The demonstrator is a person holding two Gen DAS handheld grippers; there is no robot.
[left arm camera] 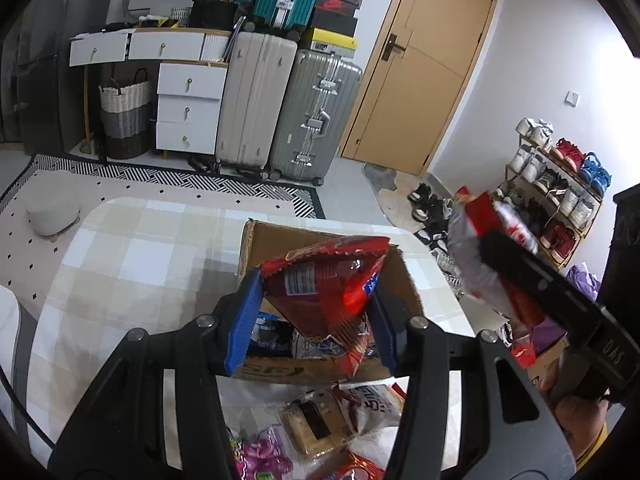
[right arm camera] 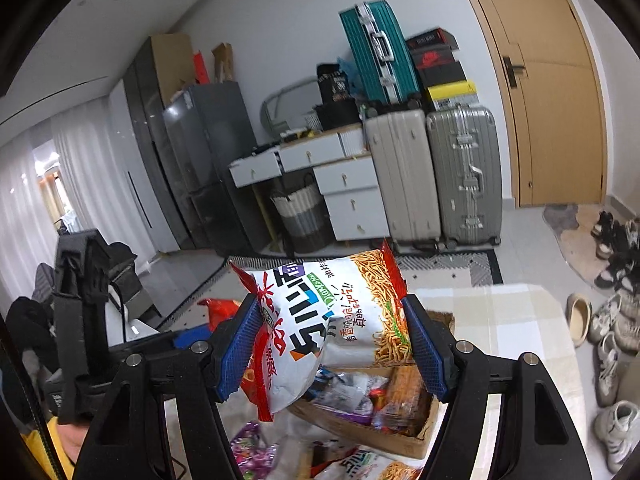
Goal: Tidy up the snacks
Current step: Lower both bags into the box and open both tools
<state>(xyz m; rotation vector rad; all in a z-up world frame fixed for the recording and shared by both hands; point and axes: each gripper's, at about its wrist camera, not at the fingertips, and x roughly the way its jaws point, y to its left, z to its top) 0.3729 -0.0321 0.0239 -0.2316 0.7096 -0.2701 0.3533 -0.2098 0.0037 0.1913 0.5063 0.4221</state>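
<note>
The left hand-held gripper is clenched on a red snack bag, which is held tilted above the open cardboard box; the bag's lower corner is seen dipping toward the box interior, though contact with the contents cannot be told; the print on the bag is too small to be read. The right hand-held gripper is clenched on a white noodle snack bag, pinched at both side edges between the blue pads; the bag is held above the box's near side; its lower end is hidden partly behind the left pad. In the left wrist view the right hand-held gripper is seen only as a blurred black body at the right, with its bag smeared and half hidden.

The cardboard box is set on the checked tabletop, flaps up; several packets are lying inside it: a blue-and-white wrapper and purple and orange-red packs, mostly covered by the held bags and hard to be made out. More snacks are scattered on the tabletop just before the box: a pink-purple packet, a clear-wrapped cake piece, another white noodle bag, all cut off by the frame edge or the gripper arms.
</note>
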